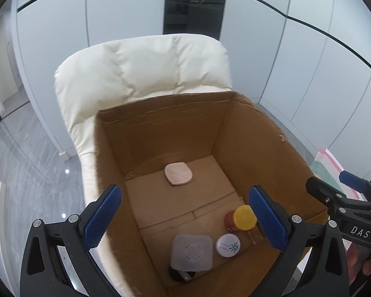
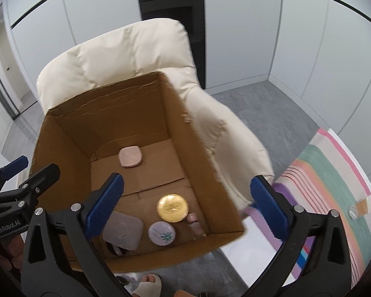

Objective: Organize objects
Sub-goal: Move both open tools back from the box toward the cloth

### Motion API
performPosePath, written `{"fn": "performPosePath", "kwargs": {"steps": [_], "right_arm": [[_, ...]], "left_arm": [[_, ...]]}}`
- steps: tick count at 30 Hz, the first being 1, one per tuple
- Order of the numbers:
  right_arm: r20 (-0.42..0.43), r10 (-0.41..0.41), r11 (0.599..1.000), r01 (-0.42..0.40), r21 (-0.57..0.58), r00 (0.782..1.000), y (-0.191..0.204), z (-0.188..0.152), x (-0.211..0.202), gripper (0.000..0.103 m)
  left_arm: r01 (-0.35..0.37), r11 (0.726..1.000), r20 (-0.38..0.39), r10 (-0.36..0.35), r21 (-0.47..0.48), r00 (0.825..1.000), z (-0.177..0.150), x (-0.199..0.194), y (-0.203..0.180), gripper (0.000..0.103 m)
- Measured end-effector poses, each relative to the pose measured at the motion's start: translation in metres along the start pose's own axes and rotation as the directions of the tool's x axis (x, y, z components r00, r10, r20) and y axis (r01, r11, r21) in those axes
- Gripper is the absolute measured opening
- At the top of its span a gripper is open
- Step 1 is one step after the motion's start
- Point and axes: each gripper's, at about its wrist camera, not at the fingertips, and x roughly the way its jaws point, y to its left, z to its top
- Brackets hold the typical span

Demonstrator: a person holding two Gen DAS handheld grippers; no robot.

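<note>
We look down into an open corrugated cardboard box [image 1: 259, 133] with matte brown walls and a floor of folded flaps. Inside lie a pink rounded-square compact [image 1: 178, 174] near the far wall and, at the near end, a grey rounded-square case [image 1: 192, 252], a small round white tin [image 1: 228, 245] with a green sprig printed on its lid, a jar with a glossy yellow lid [image 2: 172, 208] and a small pinkish bottle [image 2: 195, 226] lying beside it. Our left gripper [image 1: 185, 219] hangs over the box with its ribbed blue pads spread wide and nothing between them; our right gripper [image 2: 185, 208] is likewise released and empty. The box rests against a cream padded chair [image 2: 126, 54] with quilted seams. Below it is grey marbled floor [image 2: 272, 113], a striped pastel cloth [image 2: 334, 185] at the right, and smooth white wall panels [image 1: 61, 37] behind.
</note>
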Motion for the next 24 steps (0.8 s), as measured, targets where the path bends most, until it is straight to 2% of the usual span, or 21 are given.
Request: {"fn": "performPosePath", "kwargs": {"steps": [19,24], "right_arm": [[-0.003,-0.094,0.992,0.094,0.087,0.996,-0.078,-0.017,-0.024,0.103],[0.015,-0.113,0.987,0.11,0.116,0.993,-0.099,-0.017,-0.038,0.103]], "left_arm": [[0.07,0.992,-0.007,-0.07,0.108,0.998,-0.003,0.007,-0.085,0.103],[0.078,0.983,0.004,-0.079,0.164,0.997,-0.008,0.005,-0.112,0.103]]}}
